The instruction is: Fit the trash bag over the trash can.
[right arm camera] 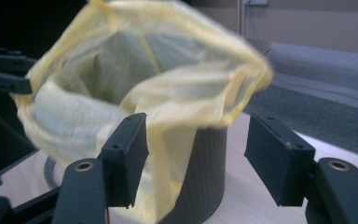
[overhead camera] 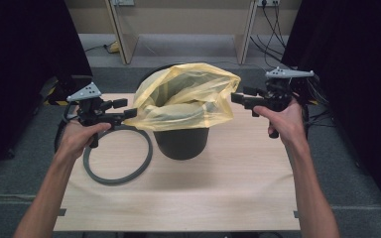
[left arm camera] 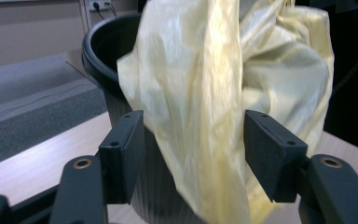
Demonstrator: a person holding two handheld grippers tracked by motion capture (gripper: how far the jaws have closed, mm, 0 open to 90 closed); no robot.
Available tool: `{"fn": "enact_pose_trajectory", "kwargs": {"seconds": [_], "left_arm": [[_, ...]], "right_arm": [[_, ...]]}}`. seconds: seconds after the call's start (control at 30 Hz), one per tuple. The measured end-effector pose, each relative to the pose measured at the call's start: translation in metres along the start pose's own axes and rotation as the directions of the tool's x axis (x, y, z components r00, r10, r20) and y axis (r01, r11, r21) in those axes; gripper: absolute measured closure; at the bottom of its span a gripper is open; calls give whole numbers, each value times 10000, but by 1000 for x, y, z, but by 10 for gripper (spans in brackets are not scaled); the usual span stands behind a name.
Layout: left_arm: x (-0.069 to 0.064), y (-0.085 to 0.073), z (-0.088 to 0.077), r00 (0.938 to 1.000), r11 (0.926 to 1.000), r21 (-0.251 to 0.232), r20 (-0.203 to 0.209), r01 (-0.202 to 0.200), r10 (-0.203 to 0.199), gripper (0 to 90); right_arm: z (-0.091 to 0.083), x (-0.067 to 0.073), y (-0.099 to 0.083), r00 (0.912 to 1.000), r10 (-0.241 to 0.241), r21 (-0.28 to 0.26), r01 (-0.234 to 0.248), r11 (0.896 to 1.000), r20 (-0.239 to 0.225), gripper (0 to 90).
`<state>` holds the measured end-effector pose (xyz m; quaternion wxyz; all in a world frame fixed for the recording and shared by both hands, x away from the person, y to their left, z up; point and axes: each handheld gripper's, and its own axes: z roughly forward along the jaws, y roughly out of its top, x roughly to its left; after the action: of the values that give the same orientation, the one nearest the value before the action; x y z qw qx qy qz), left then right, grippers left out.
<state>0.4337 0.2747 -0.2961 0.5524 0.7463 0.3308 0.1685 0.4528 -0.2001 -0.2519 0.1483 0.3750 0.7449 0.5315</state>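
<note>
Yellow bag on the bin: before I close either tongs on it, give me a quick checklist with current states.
1. Left tongs open: ok.
2. Yellow bag film between the left jaws: ok.
3. Right tongs open: ok.
4. Bag edge between the right jaws: ok in the right gripper view; depth cannot tell.
5. Black bin upright on the table: ok.
6. Grey ring flat, clear of the bin: ok.
</note>
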Motion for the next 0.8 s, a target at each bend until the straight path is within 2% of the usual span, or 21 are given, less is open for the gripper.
{"fn": "enact_pose_trajectory", "kwargs": {"seconds": [0.07, 0.17, 0.23, 0.3, 0.33, 0.4, 0.47, 0.57, 0.63, 0.8], "left_arm": [[0, 6, 3, 10000, 9999, -91, -1, 80, -80, 385], [1, 11, 11, 10000, 10000, -69, 84, 54, -53, 406], [3, 11, 17, 9998, 9999, 9, 165, 101, -101, 439], [5, 11, 22, 9992, 9999, -46, 401, -93, 94, 583], [7, 11, 22, 9991, 9999, -167, 433, -11, 19, 624], [11, 12, 23, 9982, 9988, -483, 602, 73, -44, 719], [16, 12, 24, 9990, 9985, -534, 430, 142, -119, 778], [23, 11, 26, 9990, 9976, -609, 332, 330, -310, 816], [30, 11, 28, 9995, 9976, -616, -48, 313, -317, 841], [52, 2, 38, 9941, 9939, -619, -523, 913, -946, 872]], "right_arm": [[3, -2, 9, 9998, 152, -86, -151, 9999, 120, 389], [17, -10, 17, 9961, 357, 93, -366, 9993, 801, 376], [27, -17, 19, 9951, 625, 178, -641, 9978, 772, 402], [38, -23, 19, 9957, 616, 379, -643, 9972, 696, 515], [43, -24, 19, 9960, 512, 517, -551, 9971, 734, 574], [51, -28, 18, 9953, 351, 702, -416, 9967, 905, 634], [58, -33, 19, 9931, 192, 851, -292, 9959, 1161, 660], [68, -41, 21, 9904, 110, 1034, -254, 9943, 1378, 700], [76, -45, 21, 9893, 69, 1177, -242, 9928, 1458, 725], [97, -56, 18, 9867, -41, 1585, -220, 9871, 1624, 776]]}}
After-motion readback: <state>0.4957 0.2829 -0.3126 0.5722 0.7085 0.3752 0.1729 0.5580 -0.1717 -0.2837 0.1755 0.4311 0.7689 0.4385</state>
